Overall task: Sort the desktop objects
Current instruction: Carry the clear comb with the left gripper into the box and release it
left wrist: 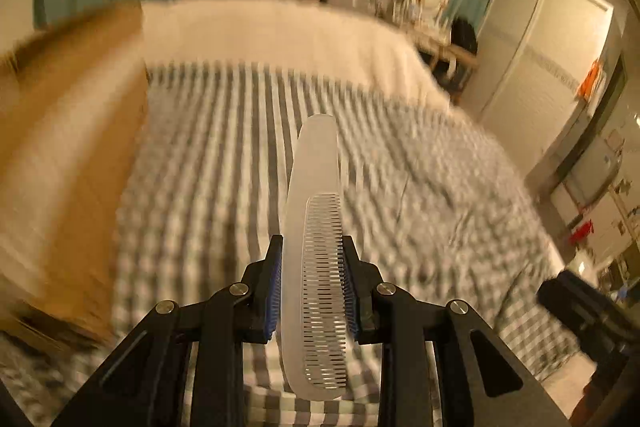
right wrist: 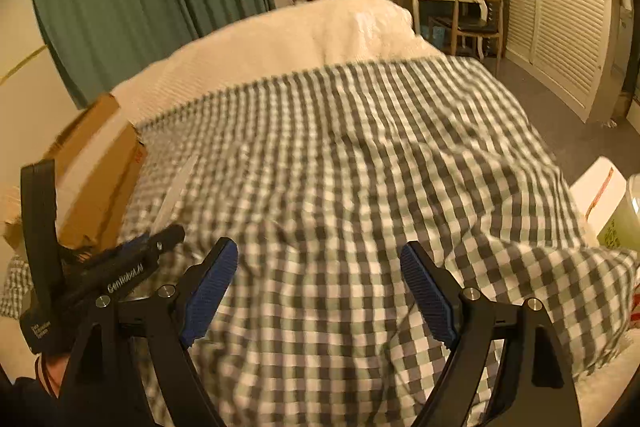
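Observation:
A long white translucent comb (left wrist: 316, 227) stands lengthwise between the blue pads of my left gripper (left wrist: 312, 241), which is shut on it, teeth to the right. It hangs over the grey-and-white checked cloth (left wrist: 220, 147). In the right wrist view the left gripper (right wrist: 160, 239) sits at the lower left with the comb (right wrist: 176, 187) as a pale blur ahead of it. My right gripper (right wrist: 318, 245) hovers open over the checked cloth (right wrist: 360, 155), nothing between its fingers.
A brown cardboard box (left wrist: 68, 147) (right wrist: 100, 179) lies on the left edge of the bed beside the cloth. A white blanket (right wrist: 300, 35) covers the far end. A white box (right wrist: 596, 191) and a green container (right wrist: 624, 223) stand at the right.

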Tool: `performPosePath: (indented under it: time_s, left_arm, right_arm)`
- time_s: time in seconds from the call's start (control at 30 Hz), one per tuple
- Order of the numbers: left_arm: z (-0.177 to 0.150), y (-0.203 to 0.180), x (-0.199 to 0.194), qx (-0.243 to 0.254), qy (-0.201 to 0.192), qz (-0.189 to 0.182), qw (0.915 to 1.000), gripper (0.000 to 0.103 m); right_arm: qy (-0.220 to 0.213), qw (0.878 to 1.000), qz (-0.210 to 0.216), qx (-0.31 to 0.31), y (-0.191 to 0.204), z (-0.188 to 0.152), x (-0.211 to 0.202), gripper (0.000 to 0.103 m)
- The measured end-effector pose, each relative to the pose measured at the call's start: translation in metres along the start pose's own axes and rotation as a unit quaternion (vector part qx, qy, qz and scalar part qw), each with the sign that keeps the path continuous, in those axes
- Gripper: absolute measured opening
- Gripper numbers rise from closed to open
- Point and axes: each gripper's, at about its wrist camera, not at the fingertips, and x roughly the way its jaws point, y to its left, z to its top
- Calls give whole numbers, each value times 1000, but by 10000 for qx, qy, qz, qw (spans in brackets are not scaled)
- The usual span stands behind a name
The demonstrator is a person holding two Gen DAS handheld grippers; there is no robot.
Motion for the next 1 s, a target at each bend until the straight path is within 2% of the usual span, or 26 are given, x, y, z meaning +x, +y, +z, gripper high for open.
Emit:
performPosePath:
  time_s: [0.13, 0.23, 0.33, 0.5, 0.63, 0.67, 0.73, 0.77, 0.8, 0.9, 1.0]
  left_arm:
    - [45, 19, -64, -165, -696, 298, 9970, 26]
    - [67, 45, -98, -355, -879, 588, 9938, 26]
    - [77, 87, -124, -584, -980, 1046, 9879, 26]
    - [73, 152, -112, -859, -627, 1406, 9843, 26]
    - [70, 178, -89, -961, -349, 1343, 9856, 28]
    - [71, 181, -89, -978, -350, 1299, 9861, 33]
    - [73, 184, -96, -1026, -448, 1238, 9860, 62]
    - [72, 184, -103, -1079, -590, 1261, 9844, 85]
    - [73, 178, -107, -1113, -718, 1272, 9830, 93]
    - [77, 171, -119, -1126, -957, 1156, 9822, 98]
    - [76, 162, -133, -1103, -1056, 1290, 9798, 103]
  right_arm:
    - [-366, 9987, 274, -233, 31, 26, -37, 84]
    - [-681, 9950, 563, -472, 66, 47, -65, 84]
    - [-892, 9896, 938, -634, 108, 64, -82, 85]
    - [-957, 9822, 1281, -986, 181, 74, -80, 86]
    - [-714, 9829, 1209, -1188, 219, 70, -57, 86]
    - [-647, 9838, 1169, -1192, 225, 70, -52, 86]
    - [-561, 9858, 1066, -1168, 230, 70, -43, 86]
    - [-552, 9865, 1022, -1155, 233, 72, -42, 87]
    - [-568, 9872, 965, -1137, 234, 74, -41, 88]
    - [-734, 9886, 825, -1025, 230, 79, -49, 93]
    - [-937, 9893, 677, -887, 221, 83, -59, 101]
